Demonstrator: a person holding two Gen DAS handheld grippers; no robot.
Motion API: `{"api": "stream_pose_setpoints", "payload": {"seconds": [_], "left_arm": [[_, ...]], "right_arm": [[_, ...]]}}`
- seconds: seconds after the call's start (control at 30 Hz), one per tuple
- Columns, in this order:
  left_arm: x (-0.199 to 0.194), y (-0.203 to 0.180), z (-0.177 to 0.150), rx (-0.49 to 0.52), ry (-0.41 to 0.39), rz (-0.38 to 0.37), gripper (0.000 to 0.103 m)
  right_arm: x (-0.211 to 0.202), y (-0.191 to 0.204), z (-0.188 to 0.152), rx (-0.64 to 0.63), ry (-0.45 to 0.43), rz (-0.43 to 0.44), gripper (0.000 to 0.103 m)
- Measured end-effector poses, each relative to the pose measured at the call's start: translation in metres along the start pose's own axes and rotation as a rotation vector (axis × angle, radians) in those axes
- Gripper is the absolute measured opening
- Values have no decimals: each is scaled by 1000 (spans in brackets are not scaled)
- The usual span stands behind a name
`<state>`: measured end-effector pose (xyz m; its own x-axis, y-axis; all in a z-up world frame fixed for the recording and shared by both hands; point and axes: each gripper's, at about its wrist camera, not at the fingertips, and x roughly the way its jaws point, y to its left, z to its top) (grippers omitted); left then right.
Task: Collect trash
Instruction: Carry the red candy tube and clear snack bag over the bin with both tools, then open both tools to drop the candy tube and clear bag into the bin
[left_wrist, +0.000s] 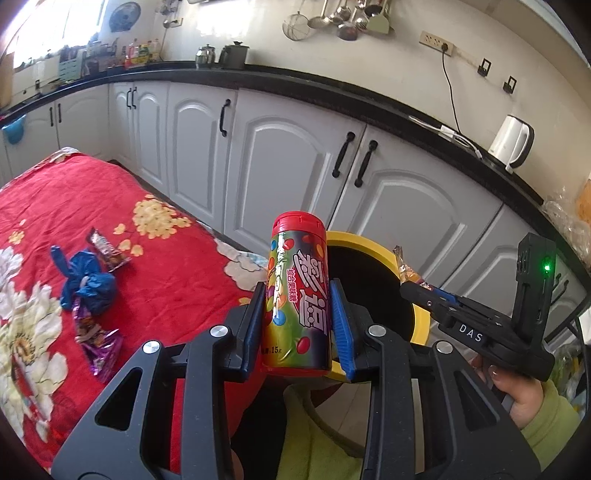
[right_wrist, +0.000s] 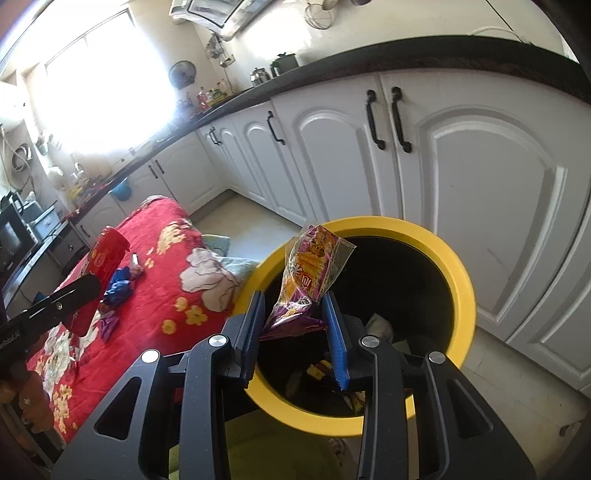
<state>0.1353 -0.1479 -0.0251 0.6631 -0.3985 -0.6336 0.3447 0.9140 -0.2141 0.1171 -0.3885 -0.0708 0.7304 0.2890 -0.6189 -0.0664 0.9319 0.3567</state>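
A: Left gripper (left_wrist: 297, 321): blue pads closed against both sides of a candy tube (left_wrist: 298, 295), red cap up, upright with a slight lean. Tube's base sits level with the lower pad ends; whatever is under it is hidden.

B: Right gripper (right_wrist: 295, 321)?

A: Narrowed onto the crumpled lower end of a snack wrapper (right_wrist: 308, 280). Right pad clearly touches; contact on the left pad is hard to make out. Wrapper hangs over the mouth of the yellow-rimmed bin (right_wrist: 436, 236). Bin interior is dark; a few scraps at the bottom, not identifiable.

B: Bin from the left wrist view?

A: Mostly covered by the tube and gripper frame; only arcs of the rim show. The tube is held just left of the rim, over the edge of the red floral cloth (left_wrist: 155, 266).

B: Still on the cloth?

A: A knotted blue bag (left_wrist: 86, 282), a dark wrapper (left_wrist: 109, 249) just behind it, a purple wrapper (left_wrist: 99, 341) in front. Print unreadable. In the right wrist view they are partly blocked by the left gripper's body.

B: Surroundings?

A: White cabinets (right_wrist: 461, 155) behind the bin, cut off by the lens edge.
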Motion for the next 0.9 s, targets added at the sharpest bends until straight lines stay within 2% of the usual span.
{"api": "stream_pose_setpoints", "payload": {"seconds": [0.43, 0.9], "left_arm": [[48, -27, 3, 46, 64, -27, 27], [90, -43, 3, 58, 133, -38, 27]], "right_arm": [[6, -34, -8, 56, 15, -44, 31], [17, -50, -18, 97, 59, -41, 31]]}}
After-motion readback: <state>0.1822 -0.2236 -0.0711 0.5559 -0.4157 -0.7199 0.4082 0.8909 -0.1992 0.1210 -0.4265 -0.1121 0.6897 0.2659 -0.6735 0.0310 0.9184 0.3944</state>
